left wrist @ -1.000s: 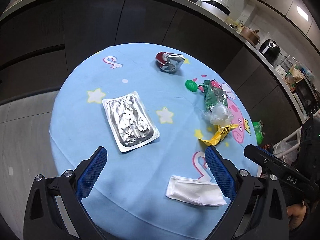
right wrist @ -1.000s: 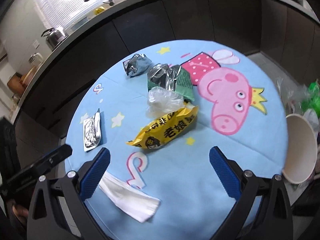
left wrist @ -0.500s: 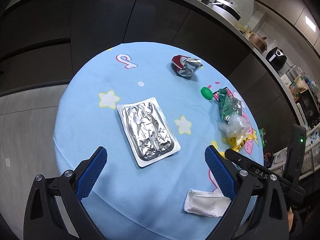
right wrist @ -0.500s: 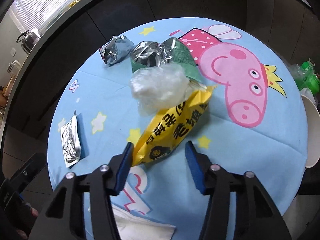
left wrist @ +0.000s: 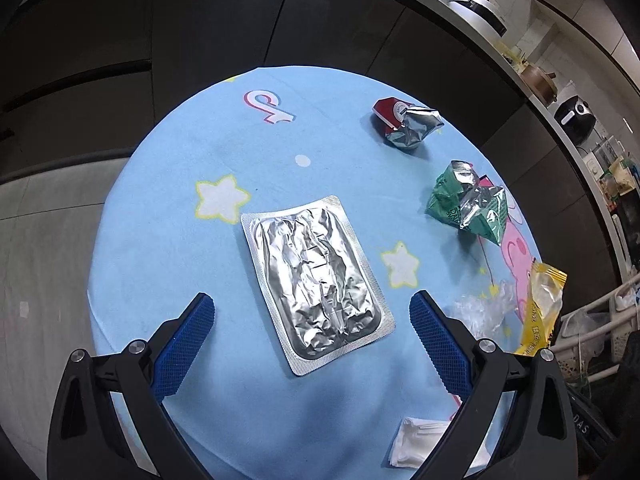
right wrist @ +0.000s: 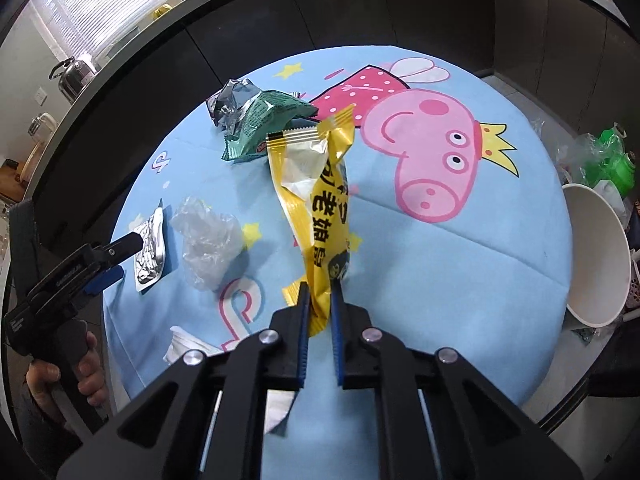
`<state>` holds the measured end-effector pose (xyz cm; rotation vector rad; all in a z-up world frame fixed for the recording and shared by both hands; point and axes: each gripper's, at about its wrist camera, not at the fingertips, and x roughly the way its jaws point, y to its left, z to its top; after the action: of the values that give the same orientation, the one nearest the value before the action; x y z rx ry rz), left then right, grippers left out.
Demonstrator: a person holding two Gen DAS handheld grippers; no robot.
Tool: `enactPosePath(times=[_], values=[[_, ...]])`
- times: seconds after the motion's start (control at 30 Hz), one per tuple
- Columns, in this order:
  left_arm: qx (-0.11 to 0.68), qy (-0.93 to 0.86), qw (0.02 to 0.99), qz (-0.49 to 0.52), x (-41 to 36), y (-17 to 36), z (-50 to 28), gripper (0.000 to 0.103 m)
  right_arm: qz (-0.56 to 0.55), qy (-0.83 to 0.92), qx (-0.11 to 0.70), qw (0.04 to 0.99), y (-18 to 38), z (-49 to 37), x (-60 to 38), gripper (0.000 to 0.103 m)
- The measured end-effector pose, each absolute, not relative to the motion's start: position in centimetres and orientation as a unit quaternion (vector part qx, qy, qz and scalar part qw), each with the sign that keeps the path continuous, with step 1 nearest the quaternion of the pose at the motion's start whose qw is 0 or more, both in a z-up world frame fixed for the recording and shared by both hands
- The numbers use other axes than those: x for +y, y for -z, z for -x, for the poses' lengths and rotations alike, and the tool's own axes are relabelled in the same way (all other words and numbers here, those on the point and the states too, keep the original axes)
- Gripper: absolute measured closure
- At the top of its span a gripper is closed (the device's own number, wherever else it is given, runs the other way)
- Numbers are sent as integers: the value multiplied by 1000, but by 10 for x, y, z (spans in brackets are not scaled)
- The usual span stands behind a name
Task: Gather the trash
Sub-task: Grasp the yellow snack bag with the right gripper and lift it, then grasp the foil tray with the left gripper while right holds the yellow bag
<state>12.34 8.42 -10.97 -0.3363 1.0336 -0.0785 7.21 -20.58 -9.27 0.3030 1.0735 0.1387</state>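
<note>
Yellow wrapper (right wrist: 320, 216), thin and light, is pinched at its lower end by the right gripper (right wrist: 319, 304), whose jaws have just closed. Left gripper (left wrist: 312, 340) stands spread; the stiff foil pack (left wrist: 316, 284), at its twelve o'clock, is best taken by an edge.

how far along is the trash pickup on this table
Nothing looks cleared yet. In hand: the right claw, jaws just closed, pinches the yellow wrapper. Left: the foil pack between the open left claw fingers, green bag, red-silver wrapper, clear plastic, tissue.
</note>
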Motion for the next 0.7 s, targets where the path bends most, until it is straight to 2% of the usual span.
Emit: enactPosePath(times=[0.23,0.37,0.63,0.7], values=[[495,29,856,145,82,114,-134,10,-153,-65,504,848,89,-66,-209,92],[497,21,857,135,81,116,-142,14,-156,-67,503,847,90,-66,-211,92],[504,23,855,121,67,117,-149,14,-160,-69,500,848,89,-64,-211,92],[504,14,858,97,62,118,-148,20,-161,-70,499,849,88,-63,-212,92]])
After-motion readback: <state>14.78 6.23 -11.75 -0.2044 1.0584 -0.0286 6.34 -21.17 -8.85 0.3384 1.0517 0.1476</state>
